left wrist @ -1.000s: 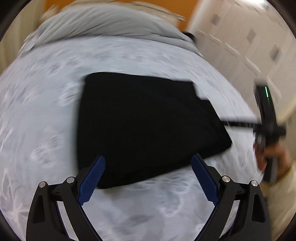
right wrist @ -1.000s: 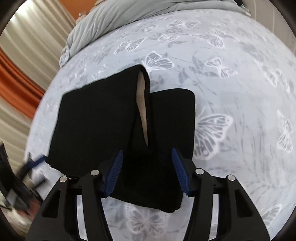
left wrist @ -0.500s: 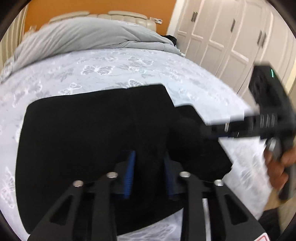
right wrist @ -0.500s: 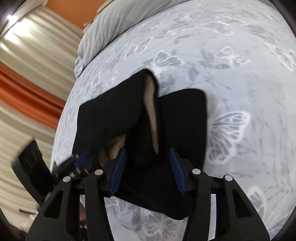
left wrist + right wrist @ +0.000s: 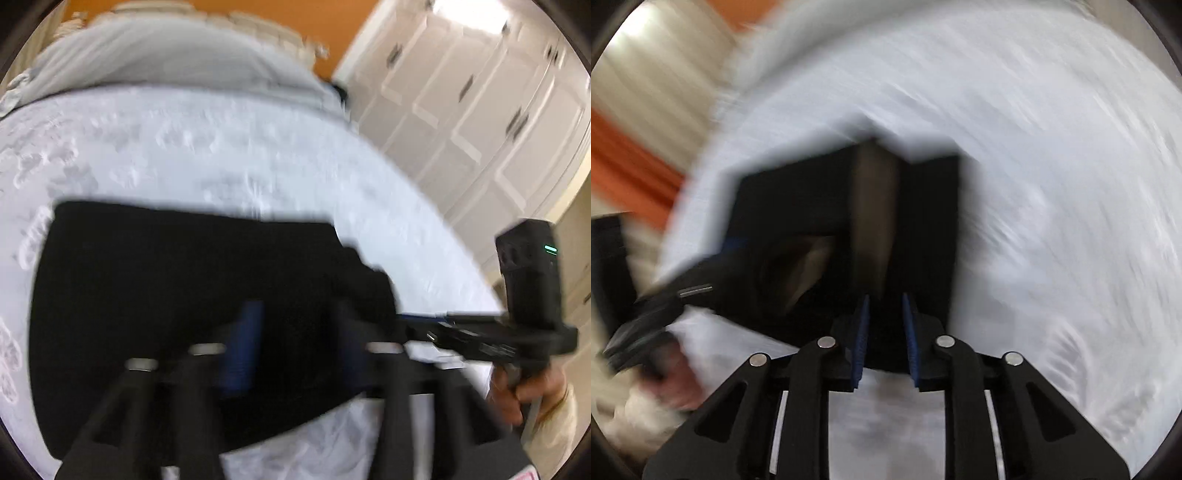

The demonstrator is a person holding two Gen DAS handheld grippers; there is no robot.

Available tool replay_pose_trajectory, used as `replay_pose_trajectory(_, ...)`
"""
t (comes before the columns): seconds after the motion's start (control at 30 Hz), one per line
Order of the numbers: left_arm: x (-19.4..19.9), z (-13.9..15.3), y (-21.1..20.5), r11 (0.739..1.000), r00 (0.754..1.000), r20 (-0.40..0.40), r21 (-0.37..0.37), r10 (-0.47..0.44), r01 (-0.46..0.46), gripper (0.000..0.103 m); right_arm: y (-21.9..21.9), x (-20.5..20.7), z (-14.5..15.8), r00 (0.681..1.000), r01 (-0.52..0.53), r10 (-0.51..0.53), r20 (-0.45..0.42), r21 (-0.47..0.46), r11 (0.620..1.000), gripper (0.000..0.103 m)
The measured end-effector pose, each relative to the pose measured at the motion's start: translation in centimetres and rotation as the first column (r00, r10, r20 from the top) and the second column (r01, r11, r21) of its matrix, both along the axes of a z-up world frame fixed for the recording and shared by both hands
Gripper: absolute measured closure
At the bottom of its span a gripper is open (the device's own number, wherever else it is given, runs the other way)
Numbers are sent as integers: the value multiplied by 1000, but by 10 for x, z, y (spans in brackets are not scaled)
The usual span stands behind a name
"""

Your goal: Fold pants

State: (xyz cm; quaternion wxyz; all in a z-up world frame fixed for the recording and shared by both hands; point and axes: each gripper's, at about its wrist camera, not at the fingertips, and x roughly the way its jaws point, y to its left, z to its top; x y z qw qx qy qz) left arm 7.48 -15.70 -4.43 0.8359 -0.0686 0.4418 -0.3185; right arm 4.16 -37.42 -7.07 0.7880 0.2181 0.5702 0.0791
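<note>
The black pants (image 5: 166, 295) lie folded on the bed; in the right wrist view the pants (image 5: 923, 221) show a tan inner lining at the waist opening. My left gripper (image 5: 295, 332) has its jaws closed on the near edge of the pants fabric. My right gripper (image 5: 884, 321) has its blue pads pinched on the near waist edge of the pants. The right gripper also shows in the left wrist view (image 5: 461, 332) at the pants' right corner, and the left gripper shows in the right wrist view (image 5: 683, 291). Both views are blurred.
A white bedsheet (image 5: 258, 155) with a butterfly print covers the bed. A grey duvet (image 5: 166, 51) is bunched at the headboard. White wardrobe doors (image 5: 480, 92) stand to the right. Curtains (image 5: 646, 129) hang to the left.
Both grippers have narrowed from wide open to closed on the near edge of the pants. Both views are now motion-blurred, and the pants edge looks lifted.
</note>
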Motion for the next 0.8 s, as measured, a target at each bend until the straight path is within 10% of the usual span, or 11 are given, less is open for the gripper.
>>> replay_pose_trajectory(0.07,-7,-8,2,999,999,-2,26,38,-38,41,-4,-3,19,997,15,-17,78,23,1000,79)
replay_pose_trajectory(0.17,-10,-1,24,998,998,-31,-16,56,-57,24,7,-9,51,974,15,-14,226,-2,1000,13)
replay_pose_trajectory(0.2,-12,7,41,995,995,-17,-22,102,-102,17,14,-6,54,969,-8,13,248,-18,1000,13)
replay_pose_trajectory(0.43,2,28,123,926,926,70,47,370,-374,16,75,33,5,986,-95,115,118,-162,982,31)
replay_pose_trajectory(0.5,6,28,143,901,902,51,54,429,-431,16,83,32,11,978,-113,138,153,-158,981,74)
replay_pose_trajectory(0.67,13,28,176,869,869,-11,34,494,-494,16,80,5,86,923,-101,127,363,-90,991,83)
replay_pose_trajectory(0.8,12,31,175,871,873,9,55,488,-487,16,47,3,63,954,-39,92,286,-184,982,81)
